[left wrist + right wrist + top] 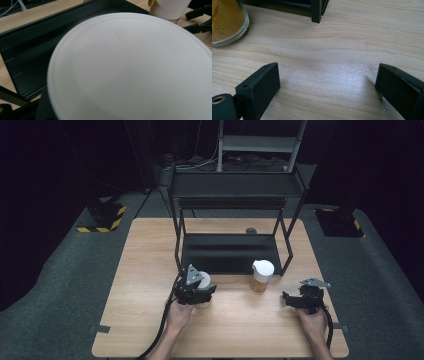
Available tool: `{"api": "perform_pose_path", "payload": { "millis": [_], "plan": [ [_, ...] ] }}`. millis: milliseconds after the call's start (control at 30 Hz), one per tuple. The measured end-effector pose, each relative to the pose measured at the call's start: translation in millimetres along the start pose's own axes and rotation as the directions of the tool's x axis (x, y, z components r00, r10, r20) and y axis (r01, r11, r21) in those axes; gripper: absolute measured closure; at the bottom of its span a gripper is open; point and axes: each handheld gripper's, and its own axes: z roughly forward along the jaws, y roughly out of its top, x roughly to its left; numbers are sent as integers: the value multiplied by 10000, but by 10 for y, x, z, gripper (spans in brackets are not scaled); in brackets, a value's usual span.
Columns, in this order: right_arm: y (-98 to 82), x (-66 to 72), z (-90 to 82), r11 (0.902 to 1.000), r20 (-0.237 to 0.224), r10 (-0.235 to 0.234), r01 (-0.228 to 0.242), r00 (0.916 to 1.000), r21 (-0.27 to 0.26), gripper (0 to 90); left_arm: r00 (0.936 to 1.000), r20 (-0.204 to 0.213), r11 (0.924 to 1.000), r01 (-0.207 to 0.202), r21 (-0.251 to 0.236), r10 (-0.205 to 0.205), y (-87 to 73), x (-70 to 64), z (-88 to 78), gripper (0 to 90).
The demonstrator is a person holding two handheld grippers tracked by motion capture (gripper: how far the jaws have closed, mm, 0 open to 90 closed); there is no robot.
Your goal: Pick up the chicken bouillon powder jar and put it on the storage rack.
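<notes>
A person's left hand holds my left gripper (202, 294) shut on a jar with a white lid (204, 280), near the front of the black rack. That lid (130, 72) sits close before the left gripper view and hides the jaws. A second jar (261, 276), with a white lid and amber powder inside, stands on the table to the right of it. It also appears as a jar (168, 9) at the top of the left gripper view. My right gripper (289, 299) rests low at the right, and in its own view the right gripper (327, 75) is open over bare wood.
A black metal rack (230, 251) with a lower tray and an upper shelf stands at the middle of the wooden table (150, 320). One rack leg (316, 11) and the amber jar's glass base (225, 23) lie ahead of the right gripper. Dark floor surrounds the table.
</notes>
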Motion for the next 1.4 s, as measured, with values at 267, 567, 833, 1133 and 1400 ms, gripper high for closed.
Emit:
{"api": "perform_pose_path", "payload": {
  "millis": [267, 567, 833, 1133, 1400],
  "plan": [
    [0, 0, 0, 10000, 0, 2, -2, 10000, 0, 53, 9988, 484, 10000, 77, 6, -77, 243, 108, -80, 360],
    [0, 0, 0, 10000, -1, 3, -3, 10000, 0, 52, 9970, 769, 9998, 57, 180, -70, 565, 204, -132, 360],
    [0, 0, 0, 10000, 0, 2, -2, 10000, -1, 52, 9935, 1136, 9999, 61, 110, -73, 884, 298, -204, 361],
    [0, 0, 0, 10000, 4, -8, 8, 10000, 3, 52, 9904, 1379, 10000, -27, 14, 25, 1247, 422, -336, 360],
    [1, 0, 0, 10000, 2, -9, 9, 10000, 5, 52, 9921, 1257, 9998, 28, -210, -1, 1520, 491, -476, 360]
  ]
}}
